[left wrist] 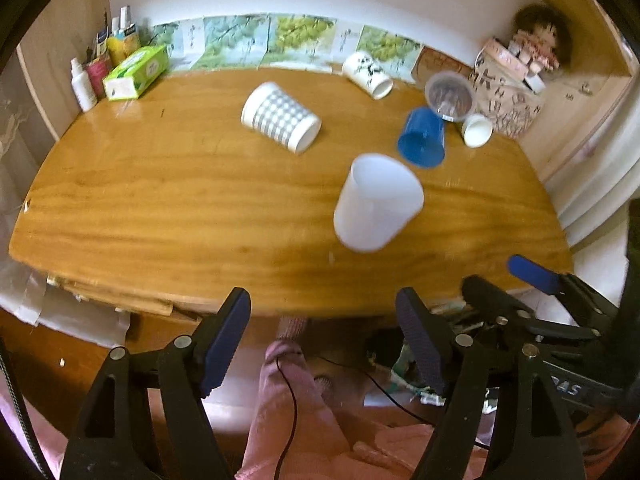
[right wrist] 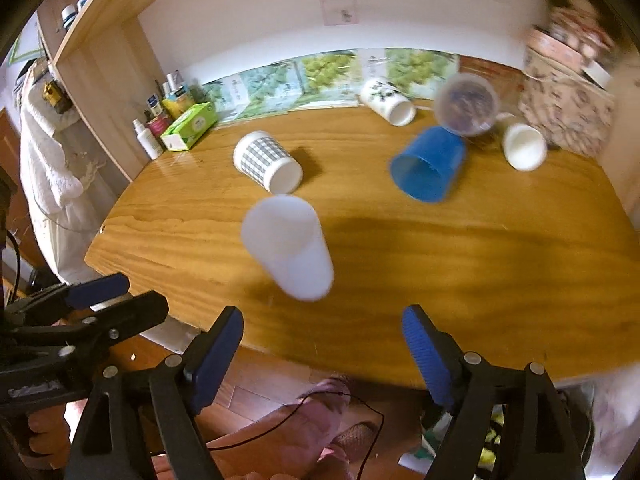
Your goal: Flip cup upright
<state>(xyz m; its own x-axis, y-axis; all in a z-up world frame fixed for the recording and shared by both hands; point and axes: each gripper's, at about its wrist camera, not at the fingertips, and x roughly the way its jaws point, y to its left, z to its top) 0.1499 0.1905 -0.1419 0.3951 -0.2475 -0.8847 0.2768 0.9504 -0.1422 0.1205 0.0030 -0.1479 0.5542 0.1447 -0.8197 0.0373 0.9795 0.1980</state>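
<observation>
A plain white cup (left wrist: 376,202) lies on its side near the front of the wooden table (left wrist: 160,200); it also shows in the right wrist view (right wrist: 290,246). My left gripper (left wrist: 324,316) is open and empty, held off the table's front edge, short of the cup. My right gripper (right wrist: 322,332) is open and empty, also at the front edge, with the cup ahead and slightly left. The right gripper shows in the left wrist view (left wrist: 520,280). The left gripper shows in the right wrist view (right wrist: 108,292).
Other tipped cups lie further back: a checked one (left wrist: 280,116), a blue one (left wrist: 422,136), a white patterned mug (left wrist: 366,74), a clear one (left wrist: 450,94) and a small white one (left wrist: 476,130). A green box (left wrist: 136,72) and bottles (left wrist: 82,84) stand back left. A patterned box (left wrist: 508,100) stands back right.
</observation>
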